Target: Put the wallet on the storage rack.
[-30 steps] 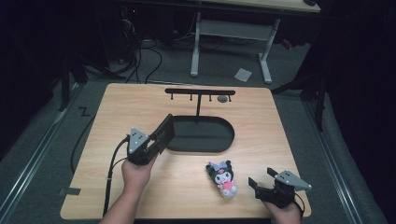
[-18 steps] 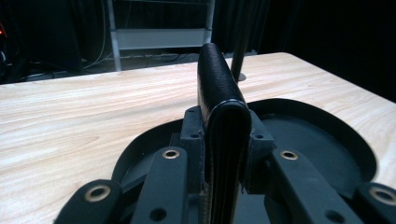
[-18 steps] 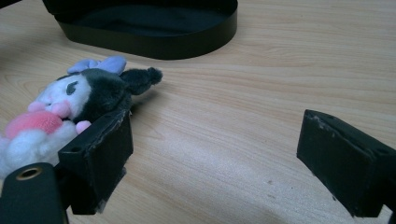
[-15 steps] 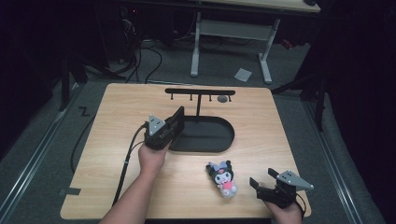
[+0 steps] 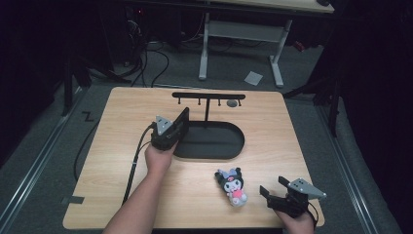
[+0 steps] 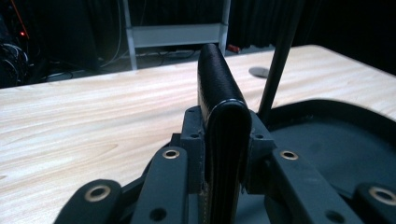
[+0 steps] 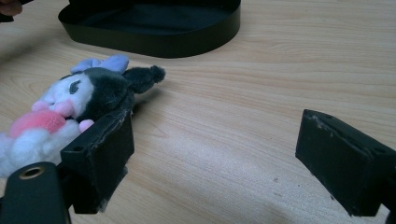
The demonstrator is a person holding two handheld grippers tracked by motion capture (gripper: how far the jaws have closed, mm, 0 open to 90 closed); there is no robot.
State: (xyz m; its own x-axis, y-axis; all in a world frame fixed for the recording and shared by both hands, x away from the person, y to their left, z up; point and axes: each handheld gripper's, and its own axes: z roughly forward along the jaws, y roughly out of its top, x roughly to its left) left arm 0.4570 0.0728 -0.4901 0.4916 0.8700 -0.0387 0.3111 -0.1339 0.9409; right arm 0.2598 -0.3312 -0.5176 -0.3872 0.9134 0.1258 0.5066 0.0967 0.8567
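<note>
The left gripper point(image 5: 181, 121) clamps a flat black leather case point(image 6: 219, 107) on edge at the left end of the oval black tray point(image 5: 229, 146), mid-table. The right gripper point(image 5: 274, 187), jaws wide apart and empty, rests at the table's point(image 5: 122, 161) near right corner beside a plush toy point(image 5: 233, 186).

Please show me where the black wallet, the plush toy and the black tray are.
black wallet point(image 6: 219, 93), left gripper view, textured top edge.
plush toy point(image 5: 233, 185), high view, its head.
black tray point(image 5: 239, 141), high view, right rim.
</note>
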